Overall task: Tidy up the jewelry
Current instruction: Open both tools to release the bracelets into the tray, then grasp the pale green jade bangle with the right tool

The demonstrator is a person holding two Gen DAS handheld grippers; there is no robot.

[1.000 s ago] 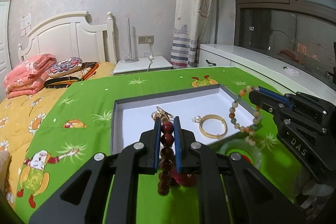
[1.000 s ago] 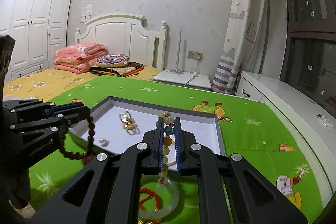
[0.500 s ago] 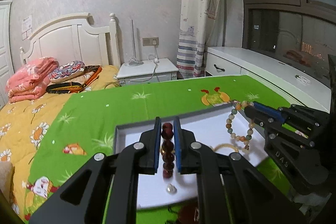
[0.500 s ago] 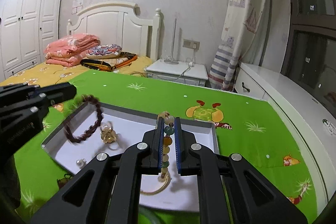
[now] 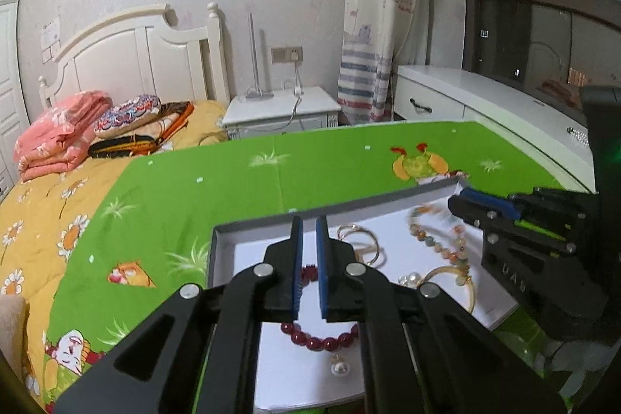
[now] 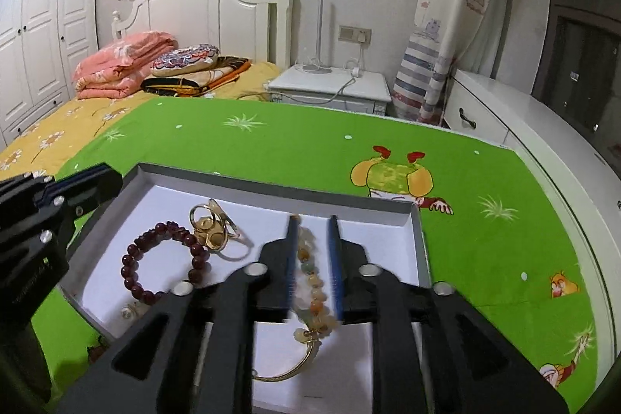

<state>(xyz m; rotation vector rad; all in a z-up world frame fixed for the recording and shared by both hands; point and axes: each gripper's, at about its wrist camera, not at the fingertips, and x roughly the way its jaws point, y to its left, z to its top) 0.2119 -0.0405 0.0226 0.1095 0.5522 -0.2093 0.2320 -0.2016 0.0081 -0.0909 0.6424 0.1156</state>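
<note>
Bedroom scene, green cartoon-print bedspread (image 6: 295,138) over a bed with a white headboard (image 6: 209,6), nightstand (image 6: 333,90) and striped curtain (image 6: 438,64) behind. Grey-walled tray (image 6: 421,243) with white floor sits on the bedspread. Left gripper (image 5: 307,231) is over the tray's near-left part, jaws parted with a clear gap, nothing between them; dark red bead bracelet (image 6: 163,260) lies flat on the tray floor directly below it, seen as a full loop from the right wrist view. Right gripper (image 6: 313,231) is over the tray's right half, jaws also apart; pastel multicolour bead bracelet (image 6: 312,284) shows between the blue pads, blurred, can't tell whether it touches either pad or already rests on the floor. Gold ring cluster (image 6: 211,231) lies just beside the red bracelet, near the far wall. Thin gold bangle (image 6: 295,365) lies on the near side, right by the pastel beads. Small pearl earring (image 5: 340,368) sits near the tray's front edge, just in front of the red bracelet.
</note>
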